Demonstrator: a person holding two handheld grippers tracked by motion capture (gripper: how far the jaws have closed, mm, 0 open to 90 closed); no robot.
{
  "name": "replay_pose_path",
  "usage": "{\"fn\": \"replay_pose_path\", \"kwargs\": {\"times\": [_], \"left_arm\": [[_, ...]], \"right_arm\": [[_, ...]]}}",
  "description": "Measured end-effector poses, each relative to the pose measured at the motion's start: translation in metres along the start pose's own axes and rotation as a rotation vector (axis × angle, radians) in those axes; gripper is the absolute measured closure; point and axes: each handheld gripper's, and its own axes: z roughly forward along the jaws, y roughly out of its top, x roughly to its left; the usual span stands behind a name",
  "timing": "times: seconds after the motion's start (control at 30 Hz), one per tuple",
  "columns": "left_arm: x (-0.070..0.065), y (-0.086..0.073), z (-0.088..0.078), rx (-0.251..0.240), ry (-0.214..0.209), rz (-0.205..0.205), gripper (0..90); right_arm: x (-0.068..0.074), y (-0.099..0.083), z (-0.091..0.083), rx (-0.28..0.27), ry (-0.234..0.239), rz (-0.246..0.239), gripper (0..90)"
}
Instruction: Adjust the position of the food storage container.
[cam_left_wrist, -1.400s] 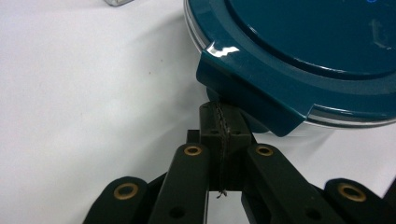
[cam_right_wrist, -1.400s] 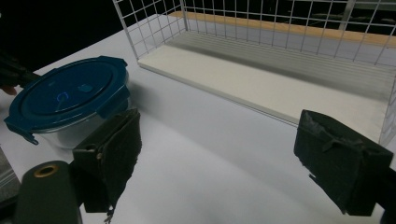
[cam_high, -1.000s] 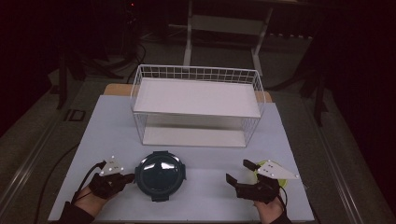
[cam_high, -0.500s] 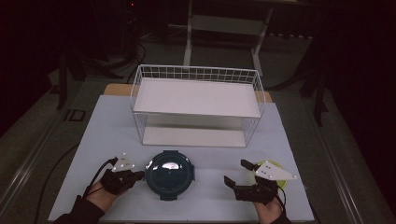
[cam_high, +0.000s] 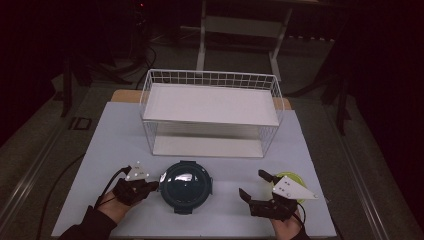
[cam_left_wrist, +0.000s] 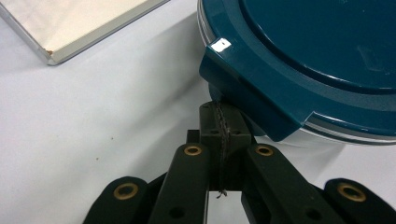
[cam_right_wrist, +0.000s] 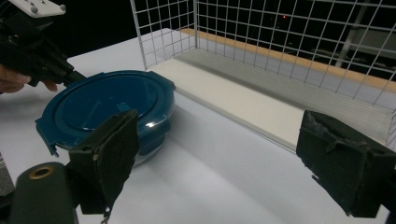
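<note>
Black jaws of the left gripper (cam_left_wrist: 219, 122) are pressing together with nothing between them, and their joined tips are touching the container (cam_left_wrist: 322, 60) just under a clip tab of its teal lid (cam_left_wrist: 308, 42). In the high view this gripper (cam_high: 151, 185) is lying at the near left of the table (cam_high: 115, 135), pointing to the right at the left side of the container (cam_high: 185, 186), and a gloved hand (cam_high: 127, 192) is holding it from behind. A black cable is trailing from it to the left, off the table edge.

The container is sitting on the table at the near centre, in front of the wire rack (cam_high: 212, 112), with its lid on. In the right gripper view the lid (cam_right_wrist: 100, 105) is showing its tabs around the rim, and the left gripper (cam_right_wrist: 77, 77) is meeting it from the far left side.

The right gripper (cam_high: 254, 184) is staying at the near right of the table, well apart from the container, and its jaws are standing wide with only air between them. In its own view the two pads (cam_right_wrist: 114, 149) are framing the container and the lower shelf (cam_right_wrist: 243, 102) of the rack. Something yellow-green (cam_high: 295, 180) is lying under this gripper, but I cannot tell what it is.

The rack is standing at the far middle of the table, white, with two shelves.
</note>
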Motion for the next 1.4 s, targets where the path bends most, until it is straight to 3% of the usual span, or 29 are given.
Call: {"fn": "replay_pose_path", "kwargs": {"times": [0.07, 0.3, 0.53, 0.73, 0.87, 0.9, 0.93, 0.97, 1.0, 1.03, 1.1, 1.13, 1.27, 1.4], "left_arm": [[-0.001, 0.001, 0.0, 0.002, 0.0, 0.0, 88.8], [-0.002, 0.002, 0.002, 0.001, -0.01, 0.0, 88.8], [-0.002, 0.001, 0.001, 0.0, -0.009, 0.009, 88.4], [0.0, 0.004, -0.019, -0.07, -0.04, -0.03, 81.7], [-0.002, 0.008, -0.031, -0.102, -0.08, -0.041, 67.0], [-0.001, 0.01, -0.036, -0.117, -0.119, -0.067, 63.0], [-0.001, 0.01, -0.036, -0.117, -0.119, -0.067, 57.6], [0.0, 0.012, -0.039, -0.134, -0.152, -0.103, 52.5], [0.0, 0.012, -0.039, -0.134, -0.152, -0.103, 46.6], [0.001, 0.013, -0.039, -0.14, -0.173, -0.119, 46.6], [0.002, 0.014, -0.041, -0.153, -0.179, -0.134, 30.9], [0.003, 0.014, -0.041, -0.154, -0.193, -0.132, 30.9], [0.003, 0.018, -0.038, -0.161, -0.15, -0.143, 11.4], [0.004, 0.021, -0.031, -0.159, -0.158, -0.149, 3.8]], "right_arm": [[0.001, 0.0, 0.0, -0.005, -0.005, -0.006, 14.0], [0.002, -0.001, 0.002, 0.021, 0.044, 0.02, 18.2], [0.003, -0.002, 0.004, 0.055, 0.051, 0.005, 18.1], [0.003, -0.001, 0.002, 0.03, 0.055, -0.015, 17.8], [0.003, 0.001, 0.001, 0.046, 0.068, 0.018, 17.3], [0.003, 0.002, 0.0, 0.057, 0.062, 0.031, 17.1], [0.003, 0.002, 0.0, 0.057, 0.062, 0.031, 17.1], [0.002, 0.003, -0.001, 0.071, 0.053, 0.057, 14.2], [0.002, 0.003, -0.001, 0.071, 0.053, 0.057, 14.2], [0.002, 0.003, -0.001, 0.073, 0.053, 0.062, 13.9], [0.003, 0.003, -0.002, 0.073, 0.035, 0.058, 13.3], [0.003, 0.003, -0.002, 0.073, 0.035, 0.058, 13.3], [0.004, 0.004, -0.003, 0.065, 0.031, 0.055, 12.3], [0.006, 0.004, -0.001, 0.07, 0.036, 0.051, 11.8]]}}
